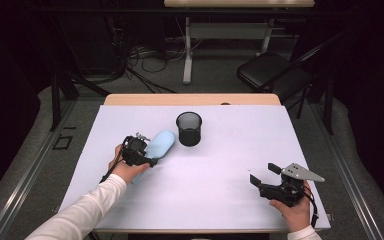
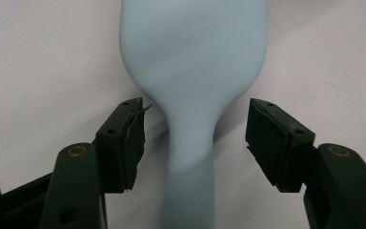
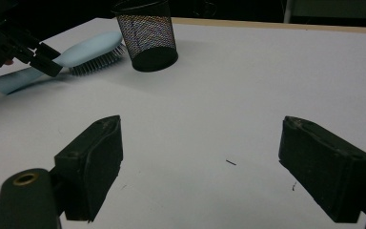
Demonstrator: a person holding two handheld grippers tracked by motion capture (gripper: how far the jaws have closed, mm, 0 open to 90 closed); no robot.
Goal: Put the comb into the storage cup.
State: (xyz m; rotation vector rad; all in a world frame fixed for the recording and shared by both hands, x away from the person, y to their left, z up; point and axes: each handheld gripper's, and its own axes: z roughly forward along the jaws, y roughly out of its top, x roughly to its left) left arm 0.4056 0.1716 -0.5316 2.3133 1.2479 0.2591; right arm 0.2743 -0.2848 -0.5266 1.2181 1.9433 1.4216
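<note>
Pale-blue brush [image 1: 157,145] lies bristles-down on the worktop [image 1: 220,175] beside the cup [image 1: 188,128]; we judge it light, stiff and smooth. Our left hand-held gripper [image 2: 195,138], spread, straddles its neck, the best hold.

Smooth matt pale-blue plastic hairbrush [image 2: 190,71]; black wire-mesh metal cup [image 3: 147,32]; matt white table cover [image 1: 220,175]; wooden table edge [image 1: 190,99]

Both forearms wear white long sleeves [image 1: 80,212]. The left tongs [image 1: 147,161] and right tongs [image 1: 262,175] are black, with brass-coloured pivot screws [image 2: 77,151]; the right carries a grey three-cornered plate [image 1: 301,172] and a black cable [image 1: 313,207].
</note>
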